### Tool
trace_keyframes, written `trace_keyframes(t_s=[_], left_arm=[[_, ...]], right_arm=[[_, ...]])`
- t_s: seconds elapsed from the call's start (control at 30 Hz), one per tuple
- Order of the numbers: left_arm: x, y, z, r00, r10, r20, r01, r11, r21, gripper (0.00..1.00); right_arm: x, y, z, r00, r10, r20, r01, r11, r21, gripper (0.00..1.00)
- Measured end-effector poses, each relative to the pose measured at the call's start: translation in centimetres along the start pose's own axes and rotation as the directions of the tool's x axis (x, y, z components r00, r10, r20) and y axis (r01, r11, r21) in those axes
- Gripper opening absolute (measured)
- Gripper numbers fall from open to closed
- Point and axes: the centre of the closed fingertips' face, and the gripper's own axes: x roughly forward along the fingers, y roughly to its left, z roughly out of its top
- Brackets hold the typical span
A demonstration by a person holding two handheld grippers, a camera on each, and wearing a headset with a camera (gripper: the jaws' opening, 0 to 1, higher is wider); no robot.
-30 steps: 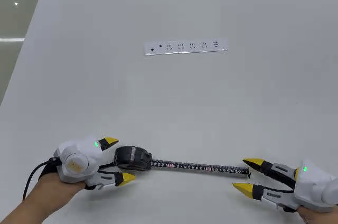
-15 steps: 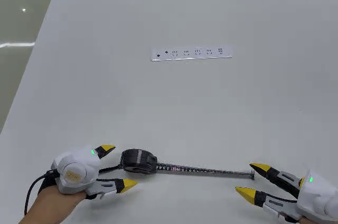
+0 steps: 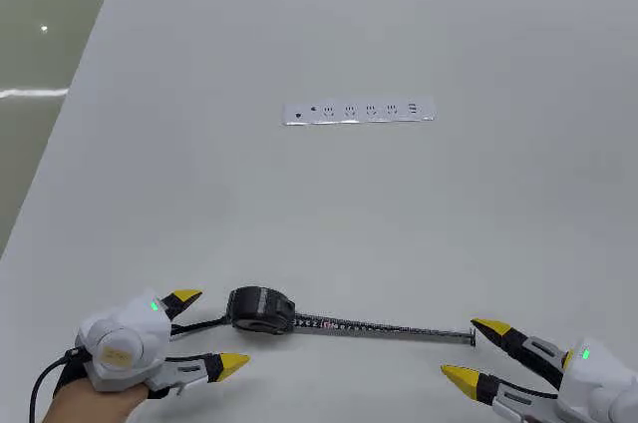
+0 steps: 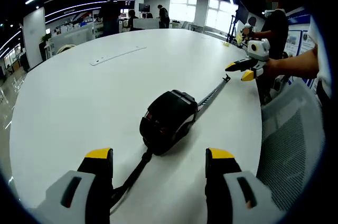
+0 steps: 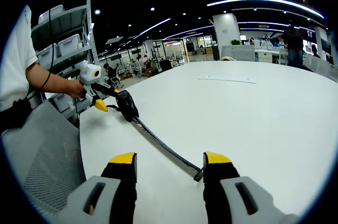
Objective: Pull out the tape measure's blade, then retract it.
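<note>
The black tape measure (image 3: 261,309) lies on the white table (image 3: 299,204) near its front edge, its blade (image 3: 384,327) drawn out flat toward 3 o'clock and ending in a small hook. At the case's 8 o'clock the left gripper (image 3: 209,328) points at it with jaws spread wide and nothing between them, a black strap (image 3: 199,324) trailing from the case toward it. At the hook's 4 o'clock the right gripper (image 3: 474,350) is also spread, the hook close by one fingertip, contact unclear, and a white power strip (image 3: 359,111) lies well apart at 12 o'clock.
</note>
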Motion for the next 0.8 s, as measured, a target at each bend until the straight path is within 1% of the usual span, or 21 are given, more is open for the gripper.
trace_keyframes(t_s=[0.17, 0.4, 0.67, 0.8], left_arm=[[-0.7, -0.1, -0.3, 0.9998, 0.017, 0.011, -0.017, 1.0, -0.022, 0.7], [-1.8, -0.2, -0.4, 0.9985, 0.044, 0.032, -0.043, 0.998, -0.054, 0.7], [-2.6, -0.2, -1.0, 0.9957, 0.083, 0.041, -0.079, 0.993, -0.083, 0.71], [-2.9, -0.6, -1.3, 0.9951, 0.09, 0.042, -0.085, 0.991, -0.099, 0.71]], right_arm=[[-0.2, 0.4, 0.2, 0.9998, -0.018, 0.012, 0.018, 1.0, 0.003, 0.5], [-0.5, 1.1, 0.5, 0.9993, -0.032, 0.021, 0.032, 0.999, -0.003, 0.51], [-1.0, 1.7, 0.5, 0.9978, -0.054, 0.037, 0.054, 0.998, 0.011, 0.51], [-1.1, 2.2, 0.6, 0.9977, -0.054, 0.041, 0.053, 0.999, 0.011, 0.51]])
